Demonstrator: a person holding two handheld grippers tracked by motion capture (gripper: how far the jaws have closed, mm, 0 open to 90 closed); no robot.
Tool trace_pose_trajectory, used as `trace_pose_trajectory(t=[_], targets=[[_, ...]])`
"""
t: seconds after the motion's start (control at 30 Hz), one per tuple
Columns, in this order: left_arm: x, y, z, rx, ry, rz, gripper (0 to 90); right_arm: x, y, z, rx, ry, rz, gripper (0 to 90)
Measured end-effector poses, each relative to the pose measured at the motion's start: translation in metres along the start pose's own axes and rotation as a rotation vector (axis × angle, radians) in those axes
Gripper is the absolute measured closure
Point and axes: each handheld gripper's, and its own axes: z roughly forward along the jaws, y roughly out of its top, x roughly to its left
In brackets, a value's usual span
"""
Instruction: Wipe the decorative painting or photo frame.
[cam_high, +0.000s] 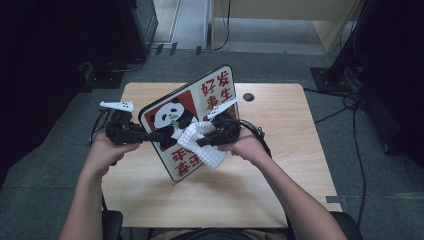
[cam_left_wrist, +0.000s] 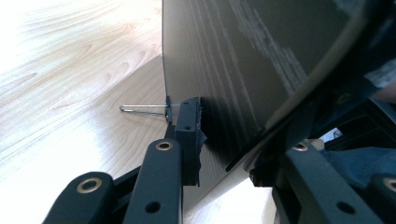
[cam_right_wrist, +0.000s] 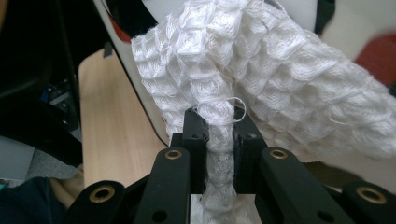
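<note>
The left tool (cam_left_wrist: 224, 140) clamps the dark board's (cam_left_wrist: 243, 60) edge. A thin wire hook (cam_left_wrist: 142, 108) juts over the wooden bench (cam_left_wrist: 70, 93).

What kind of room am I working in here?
Probably an office or lab workspace: a small wooden table stands on grey carpet, cables trail over the floor at right, and dark equipment and light wooden furniture stand behind.

light wooden table (cam_high: 280, 175) on grey carpet floor (cam_high: 45, 175), small dark round object (cam_high: 248, 96) lying near its far edge.
</note>
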Motion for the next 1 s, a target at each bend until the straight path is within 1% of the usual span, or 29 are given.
trace_pose_trajectory(t=[0.07,0.1,0.27,0.47,0.6,0.7,0.77,0.83,0.97,1.0], targets=[[0.0,0.0,0.0,0.0,-0.001,0.002,69.8,0.003,0.007,-0.005,-0.002,-0.008,-0.018,79.9],[0.0,0.0,0.0,0.0,-0.003,0.001,69.5,0.004,0.011,-0.007,-0.005,-0.008,-0.016,79.9],[0.0,-0.002,-0.003,-0.001,-0.011,0.004,67.7,0.01,0.026,-0.015,-0.005,-0.018,-0.04,79.9],[0.001,-0.005,-0.008,-0.009,-0.009,-0.001,67.7,0.019,0.046,-0.026,-0.011,-0.028,-0.069,79.8],[0.0,-0.007,-0.01,-0.01,-0.003,-0.001,67.9,0.024,0.06,-0.031,-0.019,-0.029,-0.078,79.9],[-0.002,-0.009,-0.012,-0.016,0.003,-0.004,68.5,0.028,0.07,-0.034,-0.028,-0.03,-0.1,79.9],[-0.003,-0.01,-0.014,-0.017,0.007,-0.001,69.7,0.032,0.079,-0.037,-0.03,-0.032,-0.119,79.9],[-0.003,-0.011,-0.016,-0.025,0.012,-0.008,70.4,0.036,0.088,-0.04,-0.034,-0.033,-0.136,79.9],[-0.003,-0.013,-0.016,-0.03,0.021,0.004,72.1,0.045,0.108,-0.044,-0.043,-0.04,-0.155,79.8],[-0.003,-0.013,-0.016,-0.033,0.02,0.005,73.2,0.048,0.112,-0.046,-0.045,-0.04,-0.153,79.8]])
